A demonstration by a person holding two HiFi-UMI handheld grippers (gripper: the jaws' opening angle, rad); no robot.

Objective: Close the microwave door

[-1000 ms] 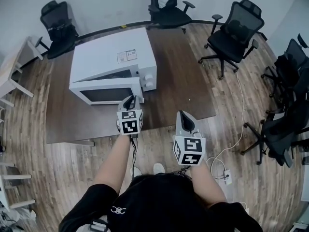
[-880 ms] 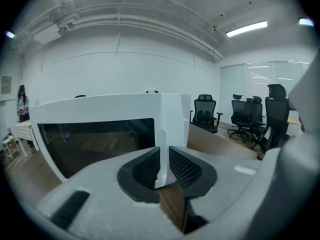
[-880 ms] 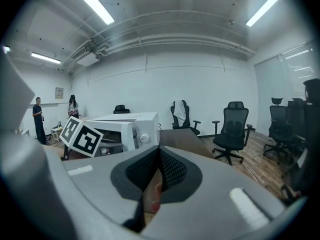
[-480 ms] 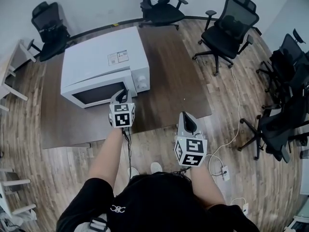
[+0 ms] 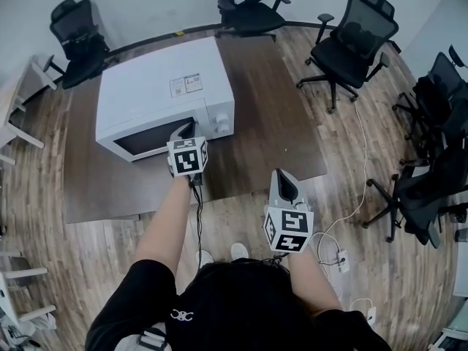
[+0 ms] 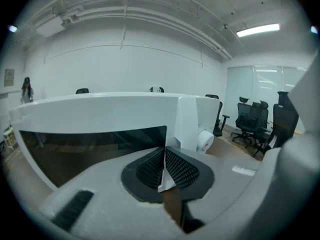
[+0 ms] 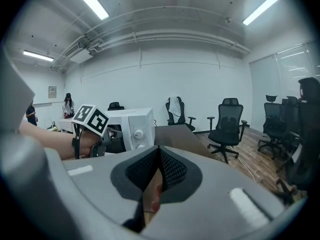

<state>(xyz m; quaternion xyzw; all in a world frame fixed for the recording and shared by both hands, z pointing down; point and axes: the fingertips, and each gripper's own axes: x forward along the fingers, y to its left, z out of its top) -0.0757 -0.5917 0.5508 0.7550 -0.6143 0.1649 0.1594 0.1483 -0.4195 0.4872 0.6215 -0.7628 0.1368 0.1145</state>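
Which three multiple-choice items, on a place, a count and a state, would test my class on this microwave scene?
1. Where does the microwave stand?
A. on the floor
B. on the dark table
C. on a chair

2. How many knobs are on its front?
A. two
B. four
C. none

3. How do the right gripper's jaws stand?
A. wide apart
B. clamped on a cable
C. together, empty

Key:
1 B, it sits on the tabletop.
2 A, two round knobs sit one above the other beside the door.
3 C, its jaws meet with nothing between them.
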